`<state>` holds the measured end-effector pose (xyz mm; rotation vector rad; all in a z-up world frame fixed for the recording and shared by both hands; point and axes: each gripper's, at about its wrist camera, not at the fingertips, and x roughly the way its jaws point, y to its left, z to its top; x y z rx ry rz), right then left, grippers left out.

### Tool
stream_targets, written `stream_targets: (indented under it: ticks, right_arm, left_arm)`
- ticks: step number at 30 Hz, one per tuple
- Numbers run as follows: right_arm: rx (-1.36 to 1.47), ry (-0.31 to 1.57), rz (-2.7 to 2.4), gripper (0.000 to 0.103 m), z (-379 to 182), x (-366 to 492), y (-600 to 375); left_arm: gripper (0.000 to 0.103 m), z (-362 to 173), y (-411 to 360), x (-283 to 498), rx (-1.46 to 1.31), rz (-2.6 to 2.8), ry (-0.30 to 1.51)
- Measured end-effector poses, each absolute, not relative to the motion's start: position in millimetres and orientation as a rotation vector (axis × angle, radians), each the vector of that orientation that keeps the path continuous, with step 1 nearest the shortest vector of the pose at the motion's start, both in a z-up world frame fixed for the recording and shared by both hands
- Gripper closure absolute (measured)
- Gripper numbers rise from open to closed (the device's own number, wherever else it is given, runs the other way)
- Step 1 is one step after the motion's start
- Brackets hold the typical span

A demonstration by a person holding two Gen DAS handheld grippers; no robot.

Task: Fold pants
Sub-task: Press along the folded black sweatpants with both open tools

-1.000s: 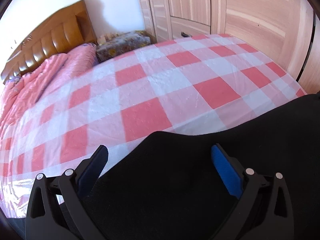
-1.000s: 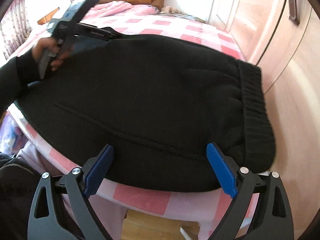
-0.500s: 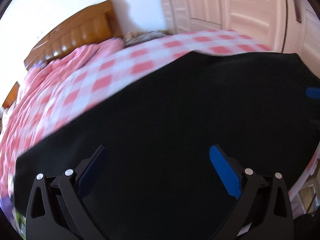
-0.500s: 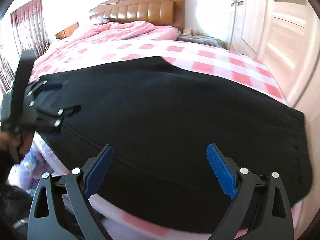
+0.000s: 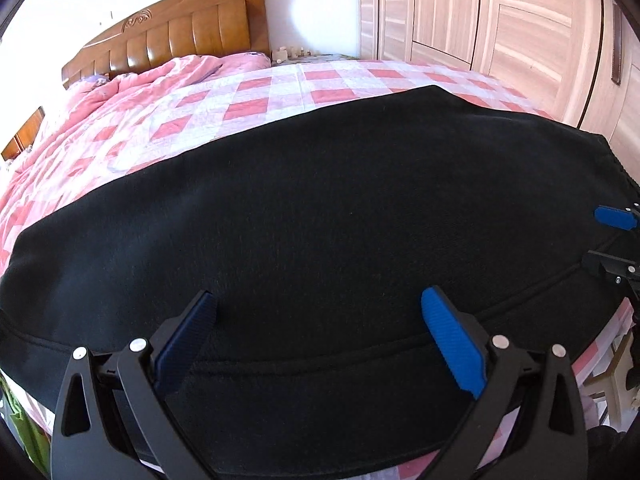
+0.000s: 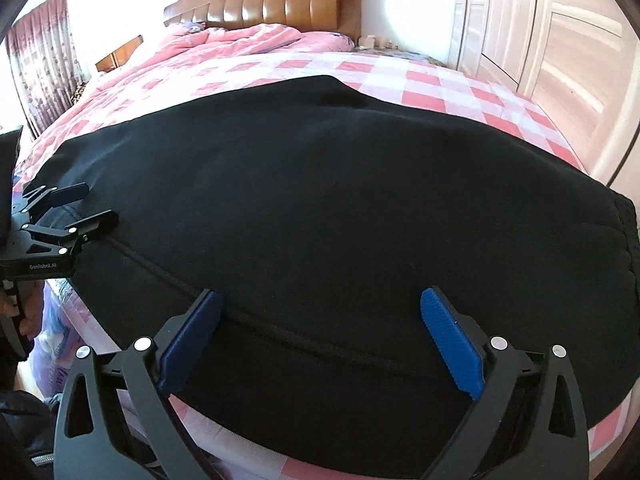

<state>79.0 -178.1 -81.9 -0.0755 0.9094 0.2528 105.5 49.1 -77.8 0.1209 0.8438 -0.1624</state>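
Note:
The black pants [image 5: 320, 220] lie folded and flat across the front of the pink checked bed sheet [image 5: 256, 108]. Their ribbed waistband [image 6: 628, 248] is at the right end, and a seam [image 6: 280, 332] runs along the near edge. My left gripper [image 5: 318, 300] is open above the left part of the pants, with nothing pinched. In the right wrist view the left gripper [image 6: 96, 204] shows at the far left. My right gripper [image 6: 320, 298] hovers over the right part; its jaws are opening, with cloth below them and the pads clear of it. The right gripper [image 5: 600, 240] also shows in the left wrist view.
A pink quilt [image 6: 240, 44] is bunched in front of the wooden headboard [image 6: 280, 4]. Wardrobe doors [image 5: 500, 20] stand along the right side, and curtains [image 6: 44, 56] hang at the far left. The bed's front edge [image 6: 240, 440] drops off just under my grippers.
My left gripper has swung from the far edge of the pants back to their near left part. The right gripper has shifted along the near edge and stands slightly wider.

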Motion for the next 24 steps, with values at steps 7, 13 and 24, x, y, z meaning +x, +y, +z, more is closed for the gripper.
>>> stream_targets:
  ticks: [7,13,24]
  right_arm:
    - [-0.118,0.908,0.243,0.006,-79,63,-177]
    - [-0.161,0.975,0.187,0.006,-71,65,-169]
    - [-0.266,0.855,0.474,0.006,-32,70,-50]
  left_arm:
    - [0.001,-80,45,108,0.117,-0.16,0.842]
    - [0.002,-67,52,95,0.061,-0.197,0.841]
    - [0.002,-41,225,32,-0.23,0.057,0.76]
